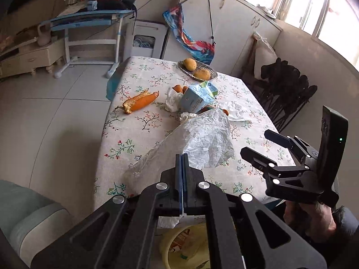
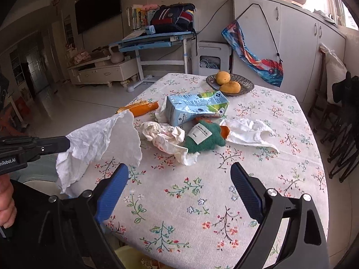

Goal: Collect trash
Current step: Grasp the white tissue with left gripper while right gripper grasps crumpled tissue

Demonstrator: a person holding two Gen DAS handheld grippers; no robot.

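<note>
My left gripper (image 1: 182, 157) is shut on a crumpled white tissue (image 1: 202, 139) and holds it above the table's near left edge; the tissue also shows in the right wrist view (image 2: 101, 143). My right gripper (image 2: 179, 174) is open and empty over the floral tablecloth (image 2: 190, 201); it shows in the left wrist view (image 1: 253, 143). On the table lie a crushed blue carton (image 2: 193, 107), an orange peel (image 2: 141, 108), a crumpled paper wad (image 2: 166, 139), a green plush toy (image 2: 204, 136) and another white tissue (image 2: 249, 134).
A dish (image 2: 244, 83) with two mangoes stands at the table's far side. A yellow bin (image 1: 186, 244) sits below the near table edge, under my left gripper. Dark folding chairs (image 1: 289, 89) stand right of the table. A blue desk (image 2: 154, 40) is behind.
</note>
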